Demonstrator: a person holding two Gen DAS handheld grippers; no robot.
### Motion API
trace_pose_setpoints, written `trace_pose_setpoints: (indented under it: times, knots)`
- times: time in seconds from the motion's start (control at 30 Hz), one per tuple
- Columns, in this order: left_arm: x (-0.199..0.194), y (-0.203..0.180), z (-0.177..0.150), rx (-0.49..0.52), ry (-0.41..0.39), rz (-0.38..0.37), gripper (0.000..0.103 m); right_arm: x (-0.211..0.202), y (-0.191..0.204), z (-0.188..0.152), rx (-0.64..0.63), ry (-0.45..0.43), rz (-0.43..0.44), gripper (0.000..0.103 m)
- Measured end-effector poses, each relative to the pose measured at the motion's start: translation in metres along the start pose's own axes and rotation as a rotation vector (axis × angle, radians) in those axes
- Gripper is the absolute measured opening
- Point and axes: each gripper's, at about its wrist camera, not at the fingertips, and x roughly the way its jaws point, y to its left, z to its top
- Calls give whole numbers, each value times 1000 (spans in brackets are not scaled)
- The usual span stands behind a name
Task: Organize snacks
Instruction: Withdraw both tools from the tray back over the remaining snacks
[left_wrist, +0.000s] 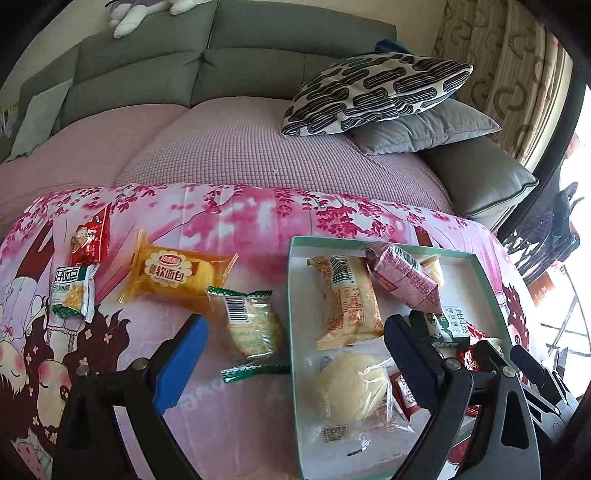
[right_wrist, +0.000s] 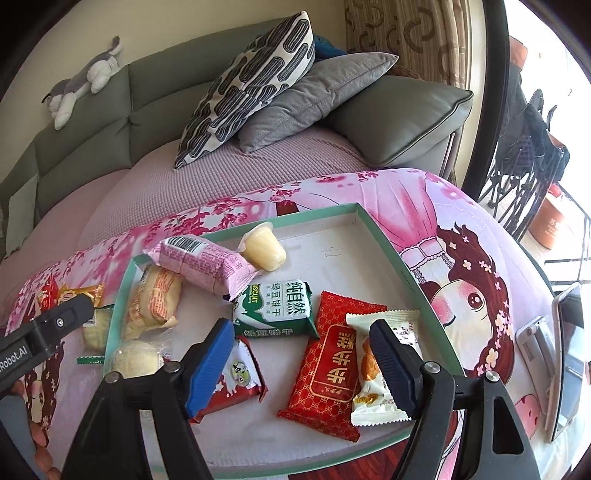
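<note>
A white tray with a teal rim (left_wrist: 291, 295) (right_wrist: 388, 236) lies on the pink cloth. It holds a beige bread packet (left_wrist: 347, 299), a pink packet (left_wrist: 406, 277), a round bun in clear wrap (left_wrist: 347, 384), a jelly cup (right_wrist: 264, 249), a green biscuit packet (right_wrist: 275, 308), a red packet (right_wrist: 328, 369) and a white packet (right_wrist: 373, 373). Left of the tray lie an orange bread packet (left_wrist: 173, 277), a clear biscuit packet (left_wrist: 253, 328), a green-white packet (left_wrist: 72, 291) and a small red packet (left_wrist: 90, 236). My left gripper (left_wrist: 295, 321) hangs open over the tray's left rim. My right gripper (right_wrist: 299, 326) is open above the red packet, gripping nothing.
A grey sofa with a patterned cushion (right_wrist: 251, 85) and a grey cushion (right_wrist: 314, 96) stands behind the cloth. A phone on a stand (right_wrist: 569, 362) is at the right edge. A plush toy (right_wrist: 85, 81) lies on the sofa back. A person's hand (right_wrist: 37, 435) shows at lower left.
</note>
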Motion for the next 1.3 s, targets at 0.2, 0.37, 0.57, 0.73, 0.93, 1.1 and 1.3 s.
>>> trace_pose_setpoints:
  times: [0.2, 0.37, 0.57, 0.73, 0.93, 1.1, 1.3]
  knots:
    - [0, 14, -13, -22, -3, 8, 99, -2, 8, -5, -21, 5, 2, 79]
    - [7, 24, -20, -54, -13, 20, 102, 1, 10, -5, -20, 10, 2, 79]
    - [10, 26, -22, -36, -29, 31, 102, 6, 12, -5, -31, 18, -2, 91]
    - [8, 26, -23, -42, -34, 38, 102, 7, 13, -5, -28, 21, 6, 103]
    - [10, 28, -27, -43, -18, 61, 102, 8, 18, -6, -46, 27, -2, 103]
    - [5, 34, -30, -52, -31, 93, 102, 5, 22, -7, -57, 25, 11, 103]
    - [-6, 43, -29, -56, -37, 125, 102, -1, 34, -8, -81, 12, 36, 103]
